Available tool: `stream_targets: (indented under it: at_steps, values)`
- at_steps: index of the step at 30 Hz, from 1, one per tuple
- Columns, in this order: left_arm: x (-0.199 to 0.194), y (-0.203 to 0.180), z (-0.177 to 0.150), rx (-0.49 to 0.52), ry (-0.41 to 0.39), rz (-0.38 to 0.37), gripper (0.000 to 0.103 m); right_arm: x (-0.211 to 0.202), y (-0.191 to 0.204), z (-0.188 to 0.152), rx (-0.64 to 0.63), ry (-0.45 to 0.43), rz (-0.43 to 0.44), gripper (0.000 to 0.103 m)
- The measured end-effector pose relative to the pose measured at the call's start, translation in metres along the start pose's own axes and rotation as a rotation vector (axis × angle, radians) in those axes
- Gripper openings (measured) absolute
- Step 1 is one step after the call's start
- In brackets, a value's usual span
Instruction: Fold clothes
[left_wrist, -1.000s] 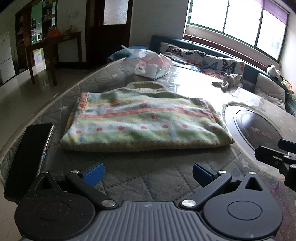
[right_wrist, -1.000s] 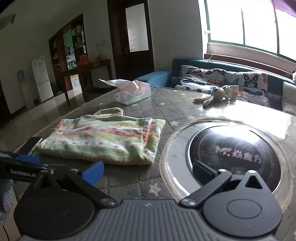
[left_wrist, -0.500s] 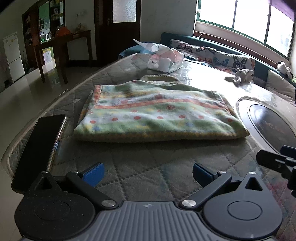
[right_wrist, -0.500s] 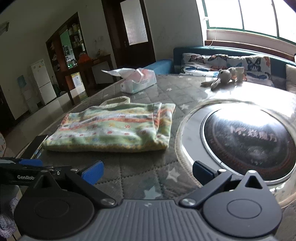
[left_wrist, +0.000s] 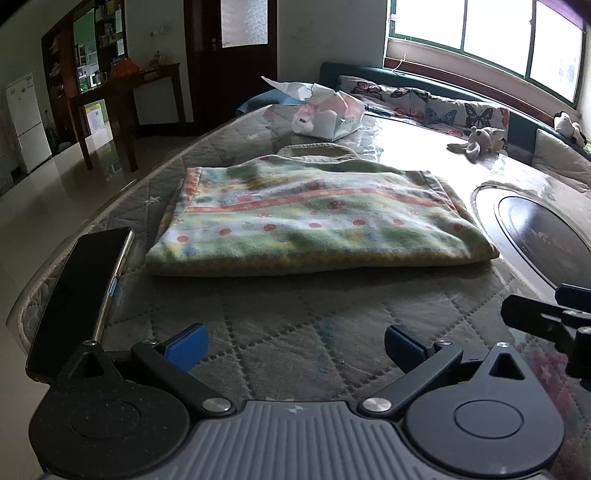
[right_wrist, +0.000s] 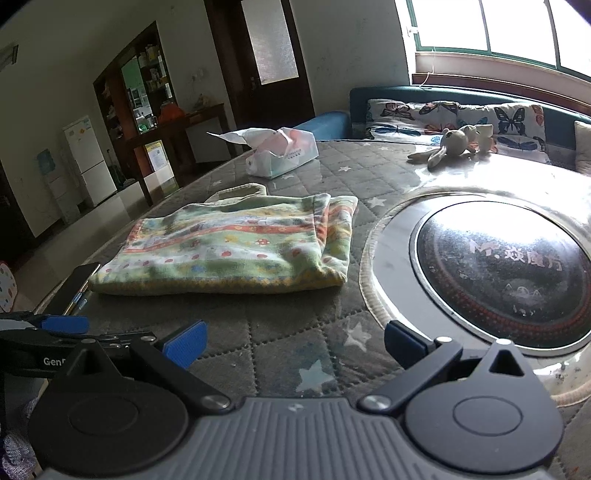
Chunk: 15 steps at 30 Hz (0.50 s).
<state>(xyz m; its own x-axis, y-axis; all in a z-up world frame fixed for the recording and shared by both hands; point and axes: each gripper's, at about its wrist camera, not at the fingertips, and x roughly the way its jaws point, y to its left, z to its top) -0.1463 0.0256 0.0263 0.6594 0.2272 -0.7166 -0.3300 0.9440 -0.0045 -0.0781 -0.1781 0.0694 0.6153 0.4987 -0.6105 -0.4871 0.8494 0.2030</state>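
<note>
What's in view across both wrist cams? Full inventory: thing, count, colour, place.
folded garment: 1, green with red, yellow and white pattern, flat on the quilted table cover, middle.
phone: 1, black, near table edge, left of the garment.
tissue pack: 1, white and pink, behind the garment.
plush toy: 1, pale grey, far side of the table.
round inset plate: 1, dark with silver rim, right of the garment.
quilted table cover: 1, grey with stars.
butterfly cushions: a row, white with coloured print, on the bench under the window.
fridge: 1, white, far left.
left hand-held gripper: 1, black with blue pads, open, empty.
right hand-held gripper: 1, same, open, empty.
</note>
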Motion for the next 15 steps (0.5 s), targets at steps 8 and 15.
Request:
stream_targets:
  at_steps: [8, 15]
  values:
    - [-0.0004, -0.0003, -0.0012, -0.006, 0.002, 0.002, 0.103, 0.0007, 0.0033, -0.0009, -0.001, 0.002, 0.013, 0.103]
    - [-0.0004, -0.0002, -0.0013, -0.01, -0.003, 0.004, 0.103, 0.0012, 0.0039, -0.0017, 0.001, 0.004, 0.016, 0.103]
